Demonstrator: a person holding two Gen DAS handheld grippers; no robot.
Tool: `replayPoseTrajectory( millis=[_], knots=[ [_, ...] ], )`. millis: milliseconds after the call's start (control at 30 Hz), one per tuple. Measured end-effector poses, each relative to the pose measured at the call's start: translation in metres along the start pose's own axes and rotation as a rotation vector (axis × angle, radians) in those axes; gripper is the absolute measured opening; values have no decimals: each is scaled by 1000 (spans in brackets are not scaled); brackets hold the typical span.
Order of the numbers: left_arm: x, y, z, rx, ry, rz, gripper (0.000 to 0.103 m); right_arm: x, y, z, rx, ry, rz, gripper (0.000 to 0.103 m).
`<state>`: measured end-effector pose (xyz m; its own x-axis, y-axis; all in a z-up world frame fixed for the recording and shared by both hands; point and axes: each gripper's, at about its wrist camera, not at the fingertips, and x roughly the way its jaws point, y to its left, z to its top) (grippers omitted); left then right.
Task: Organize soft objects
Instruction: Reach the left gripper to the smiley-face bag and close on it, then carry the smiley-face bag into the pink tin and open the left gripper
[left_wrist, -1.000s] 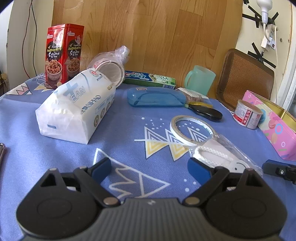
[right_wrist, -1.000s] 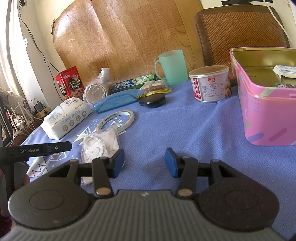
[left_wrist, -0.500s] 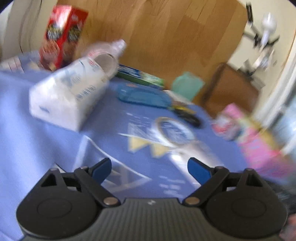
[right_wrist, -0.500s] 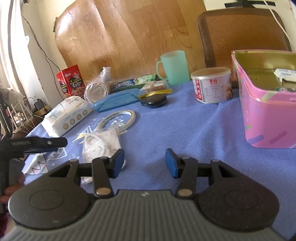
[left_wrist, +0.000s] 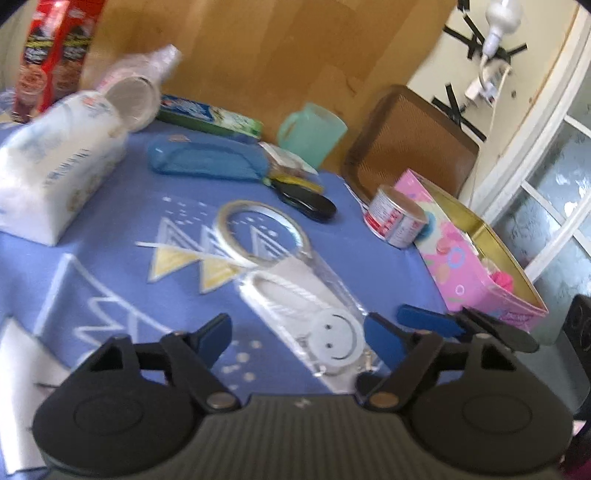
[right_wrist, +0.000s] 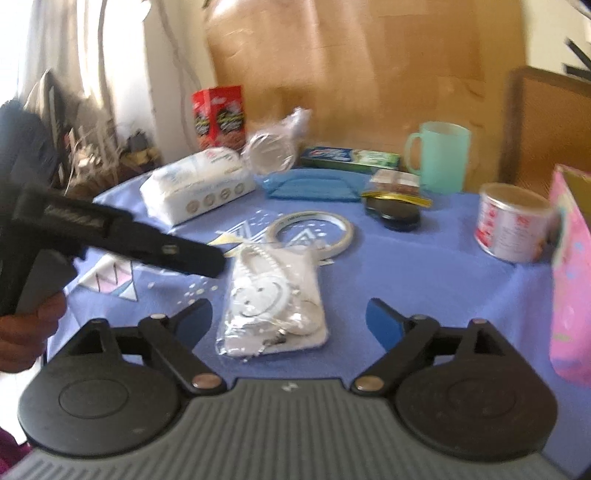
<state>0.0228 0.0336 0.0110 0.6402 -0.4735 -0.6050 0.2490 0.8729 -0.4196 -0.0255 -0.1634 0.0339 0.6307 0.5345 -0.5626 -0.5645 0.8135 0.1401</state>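
A clear packet (right_wrist: 273, 295) holding a white cord and a smiley-face disc lies flat on the blue cloth. It sits between the wide jaws of my right gripper (right_wrist: 290, 317), which are opening, with neither pad touching it. In the left wrist view the packet (left_wrist: 314, 314) also lies between the jaws of my left gripper (left_wrist: 299, 332), nearer the right pad. Those jaws are closing but do not press on it. A white tissue pack (left_wrist: 55, 166) lies at the far left. The open pink tin (left_wrist: 472, 266) stands at the right.
A tape ring (left_wrist: 258, 232) lies just beyond the packet. Behind it are a blue case (left_wrist: 207, 158), a black disc (left_wrist: 310, 201), a small can (left_wrist: 395, 221), a green mug (left_wrist: 314, 133), a toothpaste box (left_wrist: 210, 116) and a red box (left_wrist: 48, 55). A hand (right_wrist: 26, 332) holds the left gripper.
Both views have swung toward the clear packet, which now lies between both pairs of jaws. The right jaws have spread much wider. The left jaws have narrowed a little.
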Motion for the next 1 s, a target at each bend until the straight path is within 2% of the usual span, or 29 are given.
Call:
replayPoseTrajectory(
  millis=[67, 100, 133, 167, 233, 300, 467, 567, 733, 800, 833, 867, 967, 1000],
  knots=[
    [13, -3, 0, -1, 30, 1, 64, 11, 4, 0, -32, 31, 17, 92],
    [15, -6, -2, 20, 13, 16, 63, 19, 7, -2, -47, 68, 30, 81],
    [17, -11, -4, 48, 7, 46, 55, 21, 16, -5, -101, 59, -10, 75],
    [18, -16, -5, 62, 4, 71, 55, 21, 23, -7, -127, 52, -35, 74],
    [15, -21, -6, 62, 6, 78, 54, 20, 21, -8, -93, 47, -40, 73],
    [10, -31, -5, 75, -1, 65, 51, 12, 19, -11, -71, 10, -60, 72],
    [4, -81, 13, 193, -62, 40, 51, -25, 9, -8, -58, -145, -166, 72],
    [20, -120, 32, 258, -54, -28, 51, -50, -19, -4, -6, -200, -242, 73],
    [65, -211, 49, 408, -53, -140, 52, -96, -78, -5, 62, -269, -410, 73],
    [93, -244, 52, 433, -29, -181, 58, -107, -108, -4, 104, -272, -473, 73],
    [108, -258, 55, 438, -18, -192, 64, -108, -124, -2, 124, -270, -517, 73],
    [121, -267, 58, 443, -20, -185, 64, -106, -138, -1, 134, -260, -574, 74],
    [146, -279, 59, 449, -39, -97, 63, -92, -178, -5, 138, -204, -753, 80],
    [144, -274, 57, 433, -35, -102, 63, -98, -184, -9, 161, -209, -761, 79]
  ],
)
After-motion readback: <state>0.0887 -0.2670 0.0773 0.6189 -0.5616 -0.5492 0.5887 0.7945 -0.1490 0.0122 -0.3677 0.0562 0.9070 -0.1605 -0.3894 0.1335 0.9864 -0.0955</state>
